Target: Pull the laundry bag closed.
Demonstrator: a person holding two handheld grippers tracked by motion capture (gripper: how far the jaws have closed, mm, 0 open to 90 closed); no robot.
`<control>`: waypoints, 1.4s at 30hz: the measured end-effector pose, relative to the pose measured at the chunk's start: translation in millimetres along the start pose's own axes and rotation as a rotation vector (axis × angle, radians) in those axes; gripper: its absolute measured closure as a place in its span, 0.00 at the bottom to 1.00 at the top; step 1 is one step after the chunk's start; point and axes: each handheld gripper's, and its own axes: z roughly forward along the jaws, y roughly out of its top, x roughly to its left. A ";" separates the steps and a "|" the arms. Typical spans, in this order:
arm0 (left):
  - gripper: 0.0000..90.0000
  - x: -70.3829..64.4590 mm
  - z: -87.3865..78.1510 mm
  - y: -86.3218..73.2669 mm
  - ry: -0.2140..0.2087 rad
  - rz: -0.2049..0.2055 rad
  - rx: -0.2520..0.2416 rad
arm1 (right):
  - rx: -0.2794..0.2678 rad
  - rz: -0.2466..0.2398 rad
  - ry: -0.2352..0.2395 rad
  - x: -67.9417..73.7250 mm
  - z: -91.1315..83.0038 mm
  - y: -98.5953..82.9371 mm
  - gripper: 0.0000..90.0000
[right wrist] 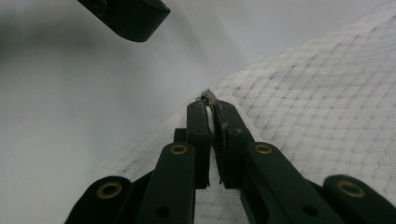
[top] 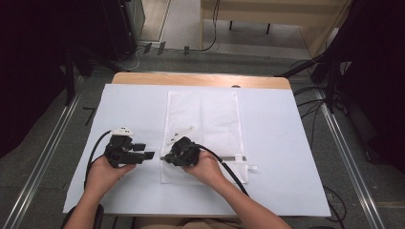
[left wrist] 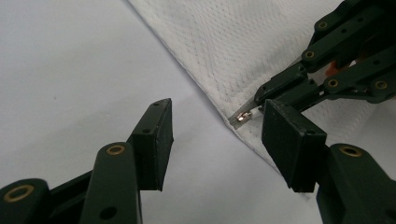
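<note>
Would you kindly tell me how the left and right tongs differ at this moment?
The left tongs stand open and hold nothing; the right tongs are shut on the zipper pull of the white mesh bag. The left tongs hover over the table cover; the right sit at the bag's corner. Both are black.

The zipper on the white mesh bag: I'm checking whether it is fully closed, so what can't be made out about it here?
- High view: the right gripper and hand cover part of the zipper.
- Right gripper view: shut jaws hide most of the zipper pull.
- Left gripper view: the mesh bag is cut off by the edges.
</note>
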 end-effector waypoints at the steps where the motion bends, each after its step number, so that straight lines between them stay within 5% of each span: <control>1: 0.49 0.0 -0.1 0.1 0.002 0.001 0.003 | -0.001 -0.005 -0.004 0.3 3.0 -0.4 0.93; 16: 0.49 -0.1 0.5 -0.1 -0.008 0.000 0.009 | -0.012 0.018 0.018 -3.9 0.6 5.2 0.97; 32: 0.49 -6.9 14.1 2.6 -0.101 0.025 0.029 | -0.072 0.011 0.009 -6.8 -17.2 14.9 0.98; 42: 0.61 -3.2 27.2 2.4 -0.111 0.041 0.043 | -0.086 0.025 0.023 -7.1 -20.9 17.8 0.98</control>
